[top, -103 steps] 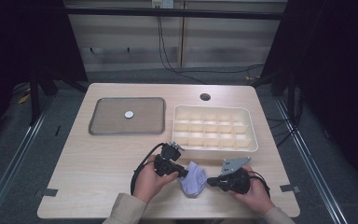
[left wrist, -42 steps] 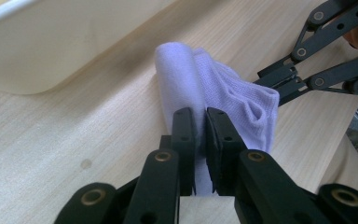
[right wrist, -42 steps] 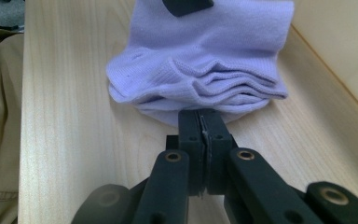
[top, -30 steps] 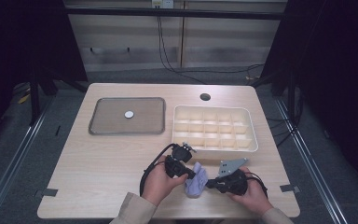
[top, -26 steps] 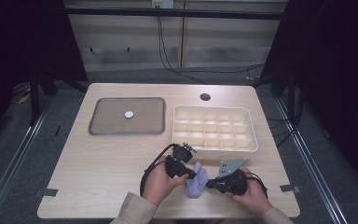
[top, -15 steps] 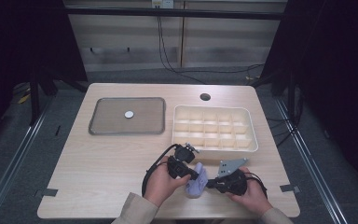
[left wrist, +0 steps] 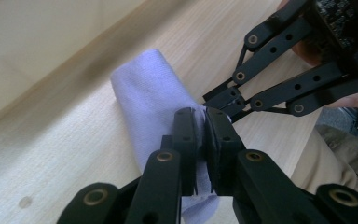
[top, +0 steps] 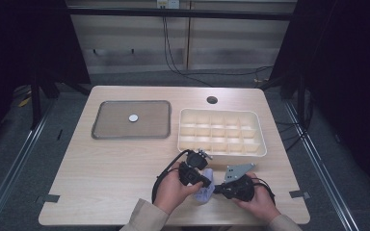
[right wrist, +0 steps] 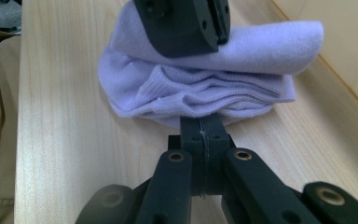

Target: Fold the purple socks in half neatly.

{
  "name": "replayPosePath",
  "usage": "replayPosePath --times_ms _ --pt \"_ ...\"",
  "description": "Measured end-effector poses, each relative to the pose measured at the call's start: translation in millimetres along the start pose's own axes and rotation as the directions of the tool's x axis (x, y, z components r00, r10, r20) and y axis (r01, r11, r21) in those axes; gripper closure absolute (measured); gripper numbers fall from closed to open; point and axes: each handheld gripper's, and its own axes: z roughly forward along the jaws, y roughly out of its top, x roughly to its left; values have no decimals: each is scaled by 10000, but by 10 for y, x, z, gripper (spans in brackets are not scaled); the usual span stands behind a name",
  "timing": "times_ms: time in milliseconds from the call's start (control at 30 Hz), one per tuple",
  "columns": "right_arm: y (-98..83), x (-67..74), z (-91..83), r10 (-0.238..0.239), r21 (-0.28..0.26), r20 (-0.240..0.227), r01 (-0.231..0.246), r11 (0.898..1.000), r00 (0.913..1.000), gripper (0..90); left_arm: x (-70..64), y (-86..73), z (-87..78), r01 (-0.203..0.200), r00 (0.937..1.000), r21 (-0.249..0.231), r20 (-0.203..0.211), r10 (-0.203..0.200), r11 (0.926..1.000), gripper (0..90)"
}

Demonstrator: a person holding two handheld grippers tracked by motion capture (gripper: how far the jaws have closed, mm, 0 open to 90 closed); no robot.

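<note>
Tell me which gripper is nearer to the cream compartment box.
Left. The left gripper sits just in front of the cream plastic compartment box, clamped on the folded lilac cloth; the right gripper pinches it farther toward the person.

Soft ribbed lilac cloth (right wrist: 205,84) lies on a matt, pale wood-grain table (top: 106,163) beside matt black jaws.

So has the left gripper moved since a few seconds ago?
Yes. The left gripper has shifted right, from left of the compartment box to below its left part.
</note>
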Motion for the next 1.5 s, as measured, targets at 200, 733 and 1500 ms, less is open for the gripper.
replayPosePath --times_ms 200,733,1500 --pt "-1 5 1 60 -17 1 -60 10000 10000 900 -2 -3 31 -83 10000 -18 -20 83 10000 833" --pt "0 8 13 123 -69 20 -122 9999 9999 900 -25 -13 55 -189 9998 -8 -54 189 9998 832" --pt "24 19 29 330 -11 72 -330 9995 9994 891 -7 -65 121 -252 9993 -63 -281 251 9997 819"
